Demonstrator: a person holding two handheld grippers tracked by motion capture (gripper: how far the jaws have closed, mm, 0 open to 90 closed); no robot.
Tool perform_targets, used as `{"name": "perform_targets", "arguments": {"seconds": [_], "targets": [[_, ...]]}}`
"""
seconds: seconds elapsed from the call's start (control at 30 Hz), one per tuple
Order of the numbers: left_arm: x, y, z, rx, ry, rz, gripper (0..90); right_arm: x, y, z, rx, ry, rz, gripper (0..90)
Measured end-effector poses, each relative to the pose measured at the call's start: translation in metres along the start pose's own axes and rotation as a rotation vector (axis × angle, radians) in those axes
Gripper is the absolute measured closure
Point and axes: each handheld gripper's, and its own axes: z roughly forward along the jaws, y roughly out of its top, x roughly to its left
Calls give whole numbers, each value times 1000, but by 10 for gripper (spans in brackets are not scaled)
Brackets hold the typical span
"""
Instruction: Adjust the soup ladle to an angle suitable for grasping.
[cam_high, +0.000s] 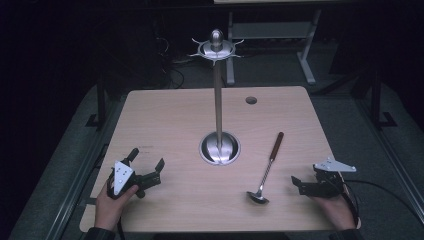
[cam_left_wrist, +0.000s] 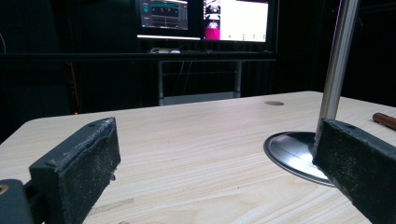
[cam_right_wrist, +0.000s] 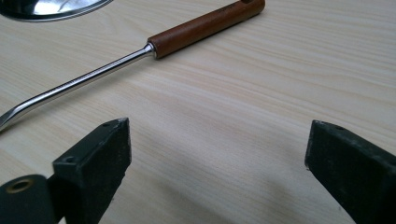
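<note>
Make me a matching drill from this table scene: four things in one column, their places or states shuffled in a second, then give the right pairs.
Things
1. ladle
2. metal stand
3. left gripper
4. round hole

Places or states
A. upright at the table's middle
B. in the tabletop near the far edge
C. lying flat, right of the stand's base
D. open, near the table's left front corner

Pairs: 1-C, 2-A, 3-D, 4-B

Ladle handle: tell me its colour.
Reddish-brown wood on the ladle handle, clearest in the right gripper view.

Table (cam_high: 165, 120) w/ stand (cam_high: 219, 146), ladle (cam_high: 266, 169)
</note>
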Motion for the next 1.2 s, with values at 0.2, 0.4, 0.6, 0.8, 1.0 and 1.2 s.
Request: {"name": "perform_targets", "arguments": {"seconds": [0.2,0.4,0.6,0.8,1.0,1.2], "targets": [[0,0,0,0,0,1,3,-2,2,0,-1,14,20,245],[0,0,0,0,3,0,3,-1,8,3,-14,35,20,434],[0,0,0,0,3,0,3,-3,17,6,-40,28,4,669],[0,0,0,-3,2,-3,2,-3,26,12,-59,22,-9,867],[0,0,0,0,3,0,2,-7,34,20,-61,29,-22,898],[0,0,0,1,4,-1,2,-11,40,29,-70,30,-7,898]]}}
